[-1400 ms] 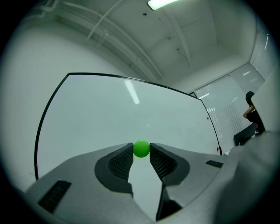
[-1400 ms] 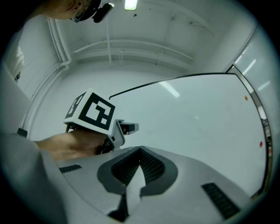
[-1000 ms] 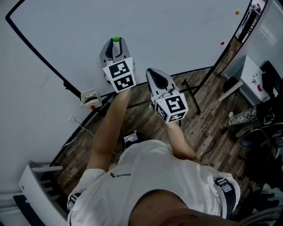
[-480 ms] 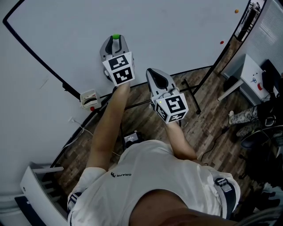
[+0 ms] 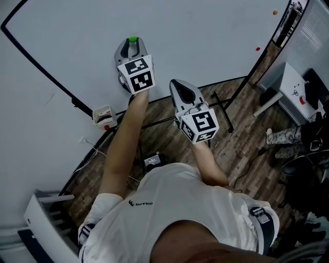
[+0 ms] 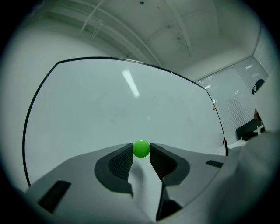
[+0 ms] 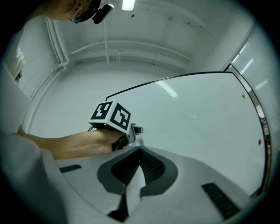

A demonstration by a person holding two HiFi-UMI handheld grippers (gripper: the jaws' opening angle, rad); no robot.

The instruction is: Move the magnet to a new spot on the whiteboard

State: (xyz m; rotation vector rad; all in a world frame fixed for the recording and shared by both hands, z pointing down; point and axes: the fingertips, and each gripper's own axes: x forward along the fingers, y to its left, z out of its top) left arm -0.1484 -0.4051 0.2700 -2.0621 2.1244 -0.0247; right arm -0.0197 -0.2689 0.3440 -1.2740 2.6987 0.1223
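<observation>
A small green round magnet (image 6: 141, 148) sits pinched between the tips of my left gripper (image 6: 141, 152), which is shut on it in front of the whiteboard (image 6: 109, 109). In the head view the green magnet (image 5: 133, 39) shows at the tip of the left gripper (image 5: 133, 42), held against the lower part of the whiteboard (image 5: 169, 31). My right gripper (image 5: 178, 85) hangs lower, near the board's bottom edge, its jaws closed together with nothing between them. In the right gripper view its jaws (image 7: 139, 151) meet, and the left gripper's marker cube (image 7: 111, 116) shows beyond them.
An orange magnet (image 5: 275, 13) and a red magnet (image 5: 258, 50) stick near the board's right edge. An eraser holder (image 5: 104, 115) sits on the board's lower frame. The stand's black legs (image 5: 223, 110) cross the wooden floor; a white table (image 5: 290, 92) stands at right.
My left gripper has moved a little up the whiteboard with the green magnet held in it. The right gripper has stayed in place.
</observation>
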